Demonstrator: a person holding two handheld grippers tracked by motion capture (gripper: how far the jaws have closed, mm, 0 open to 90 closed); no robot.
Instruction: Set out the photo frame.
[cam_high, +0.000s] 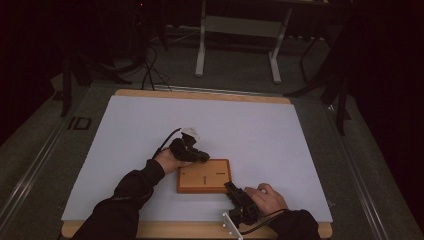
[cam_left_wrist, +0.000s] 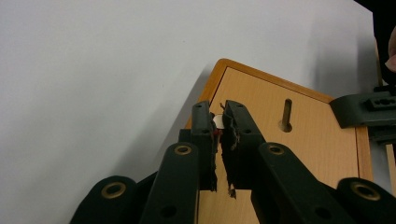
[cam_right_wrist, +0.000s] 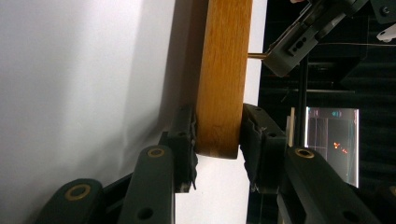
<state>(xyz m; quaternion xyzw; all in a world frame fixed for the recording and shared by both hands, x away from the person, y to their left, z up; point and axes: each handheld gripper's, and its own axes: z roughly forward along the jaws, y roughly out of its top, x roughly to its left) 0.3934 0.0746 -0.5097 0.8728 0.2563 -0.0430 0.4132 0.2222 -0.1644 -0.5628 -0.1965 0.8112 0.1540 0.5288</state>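
I have the wooden board (cam_high: 204, 176) lying flat on the white surface (cam_high: 250, 130), near the front edge and a little left of centre. It has a raised, darker rim and two small slots in its top face.

My right claw (cam_high: 231, 187) comes in low from the near right and has the board's near right corner. In the right gripper view the board's edge (cam_right_wrist: 223, 79) stands between the two pads, and both pads (cam_right_wrist: 187, 135) press against its faces, so this claw is clamped on the board. I cannot tell whether that corner is lifted off the surface.

My left claw (cam_high: 202, 157) sits over the board's far left corner. In the left gripper view its jaws are drawn narrow, with only a thin gap, and a small pale piece (cam_left_wrist: 217, 122) is pinched between the tips, just above the board's (cam_left_wrist: 289, 154) top face near its left rim. A slot (cam_left_wrist: 286, 114) lies just right of the tips.

Room to move: the surface is bare far, left and right of the board, with plenty of white sheet on all those sides. The tight side is the near one, where the board lies close to the wooden front edge (cam_high: 175, 230) and my two forearms come in.
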